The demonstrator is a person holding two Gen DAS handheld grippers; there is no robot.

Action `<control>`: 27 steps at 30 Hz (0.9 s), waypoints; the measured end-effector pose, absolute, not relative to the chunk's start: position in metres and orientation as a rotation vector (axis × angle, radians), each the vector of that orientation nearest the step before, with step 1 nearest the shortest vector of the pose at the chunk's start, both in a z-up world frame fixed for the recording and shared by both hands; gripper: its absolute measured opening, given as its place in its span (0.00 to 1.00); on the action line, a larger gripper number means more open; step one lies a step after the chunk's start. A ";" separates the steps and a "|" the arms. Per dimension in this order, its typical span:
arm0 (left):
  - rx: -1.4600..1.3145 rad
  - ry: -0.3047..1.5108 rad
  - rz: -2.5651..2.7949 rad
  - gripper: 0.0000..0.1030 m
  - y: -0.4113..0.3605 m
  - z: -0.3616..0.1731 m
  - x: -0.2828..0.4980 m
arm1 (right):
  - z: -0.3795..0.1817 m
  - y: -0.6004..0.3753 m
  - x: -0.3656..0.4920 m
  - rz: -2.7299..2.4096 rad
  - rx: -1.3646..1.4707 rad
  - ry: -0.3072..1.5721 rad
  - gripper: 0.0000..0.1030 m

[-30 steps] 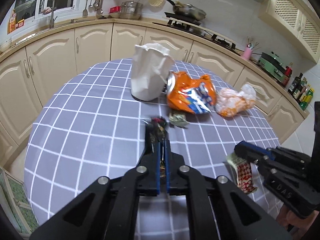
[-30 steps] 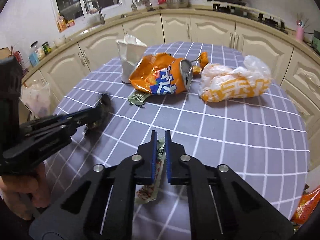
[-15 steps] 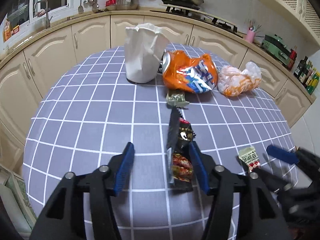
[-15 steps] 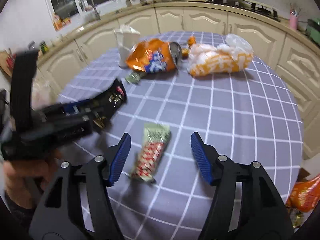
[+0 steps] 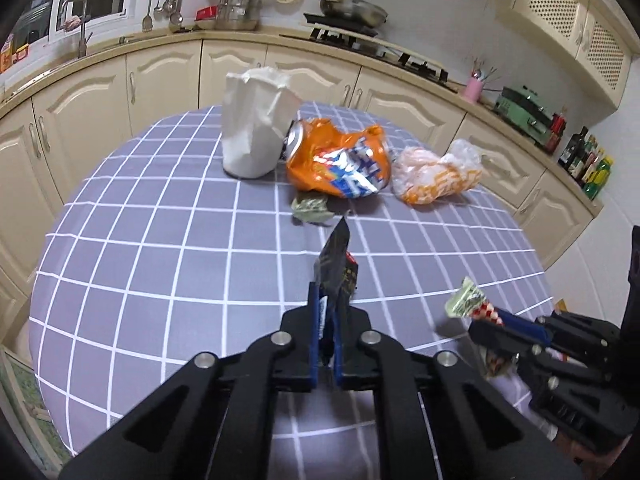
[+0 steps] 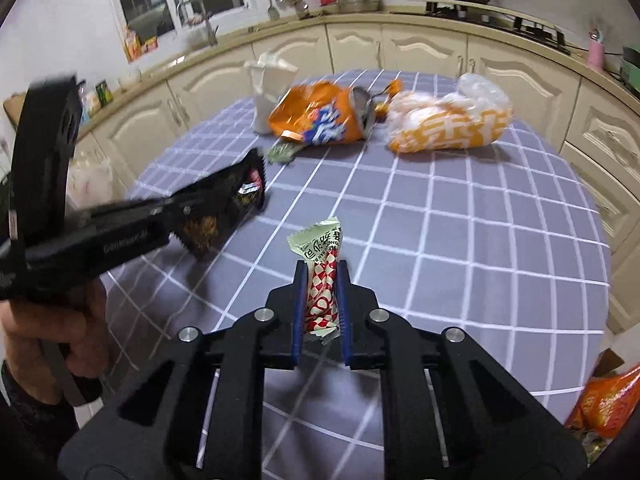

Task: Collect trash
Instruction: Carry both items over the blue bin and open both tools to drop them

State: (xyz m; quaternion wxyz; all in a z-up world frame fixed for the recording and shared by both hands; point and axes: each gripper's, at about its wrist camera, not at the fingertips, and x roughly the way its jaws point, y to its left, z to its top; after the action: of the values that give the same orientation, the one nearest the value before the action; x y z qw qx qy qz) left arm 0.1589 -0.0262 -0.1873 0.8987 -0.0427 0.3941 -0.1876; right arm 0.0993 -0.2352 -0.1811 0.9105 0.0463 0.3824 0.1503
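Note:
My left gripper (image 5: 327, 300) is shut on a black snack wrapper (image 5: 335, 258) and holds it above the checked table (image 5: 160, 240); the wrapper also shows in the right wrist view (image 6: 232, 204). My right gripper (image 6: 322, 276) is shut on a green and red-white wrapper (image 6: 322, 256), lifted off the table; that wrapper also shows in the left wrist view (image 5: 470, 304). On the far side of the table lie a crushed orange can (image 5: 340, 160), an orange-white plastic bag (image 5: 436, 172), a small crumpled green wrapper (image 5: 310, 208) and a white paper bag (image 5: 254, 136).
Cream kitchen cabinets (image 5: 160, 72) curve behind the table. An orange bag (image 6: 608, 400) lies low beyond the table's right edge in the right wrist view. My left hand with its gripper body (image 6: 60, 240) fills the left of that view.
Both grippers opened half a second ago with the wrappers lying on the table. Now each has shut on its wrapper again and lifted it.

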 end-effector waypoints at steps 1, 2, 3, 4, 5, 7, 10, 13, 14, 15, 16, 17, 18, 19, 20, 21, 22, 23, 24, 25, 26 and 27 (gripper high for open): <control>-0.092 0.810 -0.393 0.05 -0.027 -0.185 0.158 | -0.178 -0.240 0.099 0.314 0.110 0.780 0.14; -0.095 0.800 -0.400 0.05 -0.030 -0.181 0.156 | -0.175 -0.245 0.100 0.312 0.121 0.771 0.14; -0.097 0.794 -0.406 0.05 -0.031 -0.179 0.155 | -0.172 -0.249 0.099 0.305 0.123 0.761 0.14; -0.100 0.788 -0.413 0.05 -0.032 -0.176 0.154 | -0.169 -0.250 0.095 0.302 0.127 0.754 0.14; -0.104 0.779 -0.421 0.05 -0.034 -0.173 0.152 | -0.167 -0.255 0.094 0.302 0.137 0.747 0.14; -0.107 0.765 -0.432 0.05 -0.037 -0.167 0.149 | -0.160 -0.266 0.089 0.288 0.153 0.723 0.14; -0.109 0.736 -0.453 0.05 -0.045 -0.156 0.143 | -0.151 -0.281 0.084 0.265 0.166 0.691 0.14; -0.087 0.696 -0.472 0.05 -0.062 -0.141 0.135 | -0.141 -0.298 0.076 0.237 0.178 0.659 0.14; -0.082 0.688 -0.478 0.05 -0.065 -0.139 0.134 | -0.138 -0.306 0.074 0.228 0.183 0.649 0.14; -0.075 0.676 -0.490 0.05 -0.073 -0.133 0.131 | -0.135 -0.315 0.071 0.211 0.189 0.636 0.14; -0.067 0.666 -0.501 0.05 -0.079 -0.129 0.128 | -0.132 -0.322 0.068 0.200 0.195 0.626 0.14; -0.058 0.656 -0.512 0.05 -0.086 -0.125 0.126 | -0.128 -0.334 0.065 0.185 0.206 0.612 0.14; -0.046 0.645 -0.528 0.05 -0.097 -0.120 0.123 | -0.127 -0.341 0.061 0.170 0.211 0.604 0.14; -0.038 0.638 -0.544 0.05 -0.107 -0.117 0.120 | -0.124 -0.353 0.058 0.145 0.216 0.594 0.14; -0.032 0.633 -0.556 0.05 -0.115 -0.114 0.118 | -0.124 -0.359 0.054 0.131 0.222 0.588 0.14; -0.022 0.625 -0.577 0.05 -0.127 -0.111 0.114 | -0.122 -0.372 0.050 0.110 0.234 0.580 0.14; -0.015 0.620 -0.595 0.05 -0.136 -0.108 0.111 | -0.122 -0.387 0.045 0.085 0.246 0.574 0.14; -0.009 0.616 -0.615 0.05 -0.146 -0.106 0.108 | -0.121 -0.400 0.040 0.057 0.255 0.569 0.14; -0.001 0.611 -0.645 0.05 -0.161 -0.104 0.104 | -0.122 -0.411 0.036 0.034 0.263 0.566 0.14; 0.006 0.610 -0.665 0.05 -0.172 -0.103 0.101 | -0.123 -0.425 0.030 0.010 0.277 0.564 0.14; 0.009 0.609 -0.683 0.05 -0.180 -0.103 0.098 | -0.124 -0.440 0.024 -0.022 0.289 0.562 0.14; 0.013 0.612 -0.710 0.05 -0.194 -0.103 0.095 | -0.126 -0.451 0.018 -0.047 0.297 0.563 0.14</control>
State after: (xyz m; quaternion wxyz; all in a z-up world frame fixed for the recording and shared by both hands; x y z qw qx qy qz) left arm 0.0947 -0.1936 -0.1030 0.8922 0.0060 0.2950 -0.3420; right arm 0.0175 -0.4506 -0.1261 0.9496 0.1459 0.2766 -0.0233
